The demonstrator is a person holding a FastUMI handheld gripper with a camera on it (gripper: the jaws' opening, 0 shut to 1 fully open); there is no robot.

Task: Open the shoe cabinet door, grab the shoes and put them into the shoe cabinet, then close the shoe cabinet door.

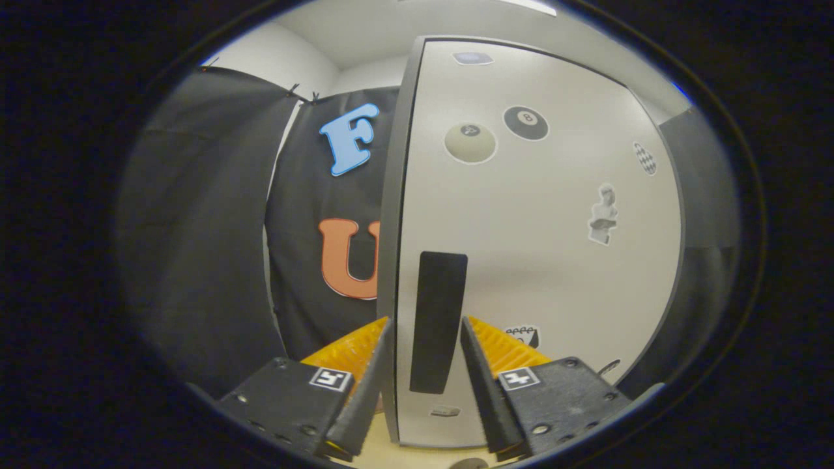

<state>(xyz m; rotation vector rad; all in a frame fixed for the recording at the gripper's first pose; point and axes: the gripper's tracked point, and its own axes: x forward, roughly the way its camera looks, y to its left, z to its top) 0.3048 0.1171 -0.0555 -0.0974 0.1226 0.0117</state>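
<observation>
1. The tool points straight at the cabinet door, its two fingers spread part-way, with a clear gap between them.
2. Neither finger presses on anything that can be seen; the tool holds nothing.
3. The door's left edge runs upright through the gap, nearer the left finger than the right one. Whether that finger touches the edge cannot be told.
4. A dark upright handle sits on the door face just right of that edge, between the two fingers and just ahead of them.
5. The door face is pale and flat, and spreads to the right well beyond the right finger. Its right edge and top edge curve away in the fisheye view.
6. Stickers dot the face: a cream ball and a black ball near the top, a small bust further right, and a small one low down beside the right finger.
7. Whether the door is shut or ajar cannot be told from here.
8. Left of the door edge lies open room, back as far as the black cloth wall.
9. Below the door's bottom edge a strip of pale surface shows between the fingers.
10. Shoes: none can be placed from this view.
</observation>
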